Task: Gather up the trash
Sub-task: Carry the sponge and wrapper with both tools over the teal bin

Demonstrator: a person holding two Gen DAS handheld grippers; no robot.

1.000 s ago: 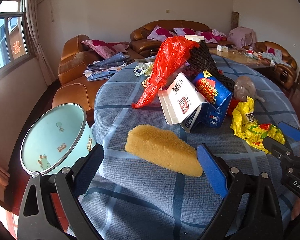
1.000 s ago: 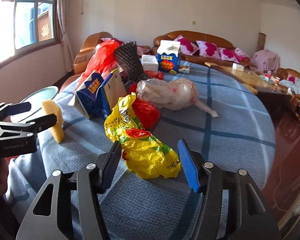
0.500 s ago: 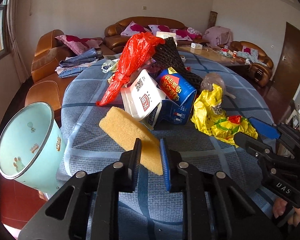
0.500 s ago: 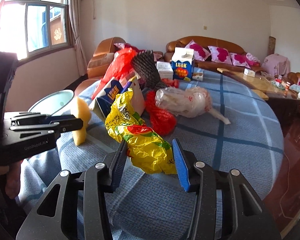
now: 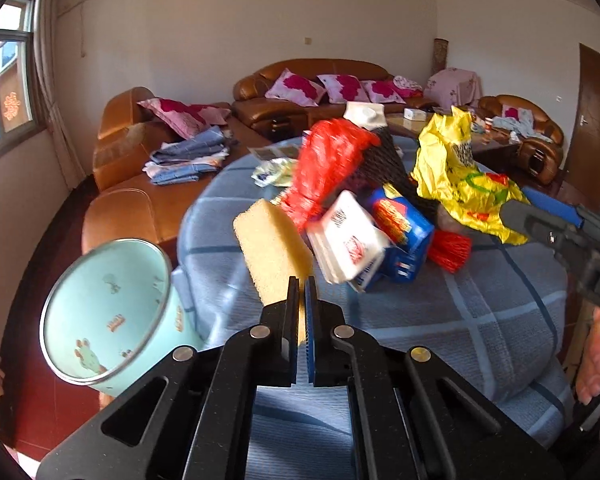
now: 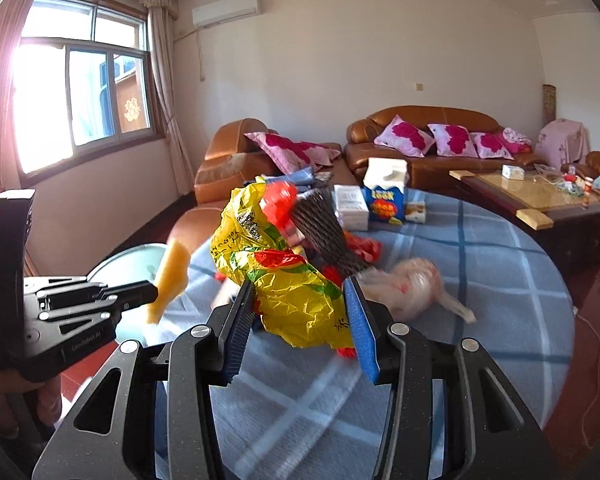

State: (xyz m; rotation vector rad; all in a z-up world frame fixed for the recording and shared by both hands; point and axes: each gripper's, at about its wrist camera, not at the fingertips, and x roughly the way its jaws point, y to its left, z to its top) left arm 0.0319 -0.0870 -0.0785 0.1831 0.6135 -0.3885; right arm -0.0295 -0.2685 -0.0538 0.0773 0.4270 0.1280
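Observation:
My left gripper (image 5: 302, 280) is shut on one end of a yellow sponge (image 5: 272, 246), which hangs lifted above the blue checked tablecloth (image 5: 480, 312). The right wrist view shows the same left gripper (image 6: 152, 291) at the left with the sponge (image 6: 172, 276) sticking up from it. My right gripper (image 6: 300, 308) is shut on a crumpled yellow plastic bag (image 6: 284, 280), raised off the table. From the left wrist view that yellow bag (image 5: 460, 176) hangs at the right. A light blue bin (image 5: 108, 308) stands below the table's left edge.
A heap lies mid-table: a red bag (image 5: 328, 160), a white carton (image 5: 348, 236), a blue box (image 5: 404, 232) and black mesh (image 6: 320, 224). A clear bag (image 6: 412, 284) lies further right. Brown sofas (image 6: 420, 152) and a coffee table (image 6: 540, 196) stand behind.
The left jaws closed on the sponge and lifted it off the cloth. The right jaws closed on the yellow bag and raised it.

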